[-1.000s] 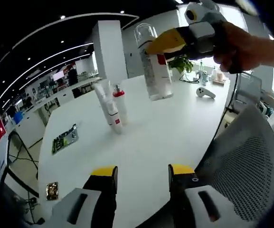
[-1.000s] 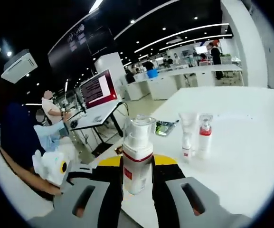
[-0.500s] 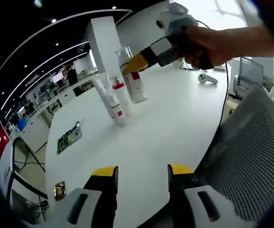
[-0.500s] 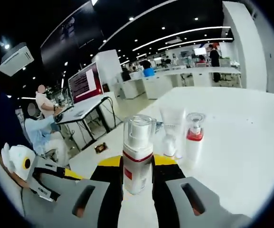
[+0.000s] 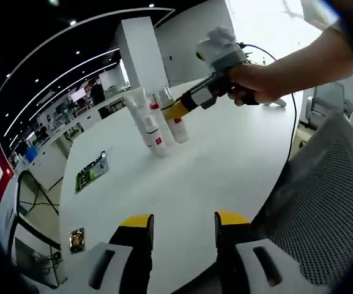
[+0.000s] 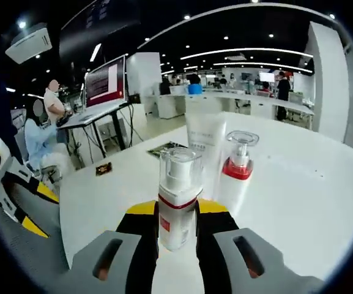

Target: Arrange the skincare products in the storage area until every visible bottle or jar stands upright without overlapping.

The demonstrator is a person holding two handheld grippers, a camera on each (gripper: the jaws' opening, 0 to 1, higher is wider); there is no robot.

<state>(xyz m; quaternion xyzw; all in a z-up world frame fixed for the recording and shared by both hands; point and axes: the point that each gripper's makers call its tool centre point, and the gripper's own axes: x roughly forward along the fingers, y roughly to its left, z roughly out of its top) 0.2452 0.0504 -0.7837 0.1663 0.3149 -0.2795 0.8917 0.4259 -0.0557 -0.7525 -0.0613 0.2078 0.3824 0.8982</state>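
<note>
We pinch the light, slick, top-heavy pump bottle (image 6: 176, 202) low on its body in the right gripper (image 6: 176, 228), while the left gripper (image 5: 179, 225) hangs spread and empty.

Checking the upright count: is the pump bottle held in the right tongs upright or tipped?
Upright: the pump bottle stands vertical between the right tongs, cap on top.

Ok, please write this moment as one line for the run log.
right gripper: shut on pump bottle | placing beside tube and red-collar bottle on white table | left gripper: open, idle
</note>
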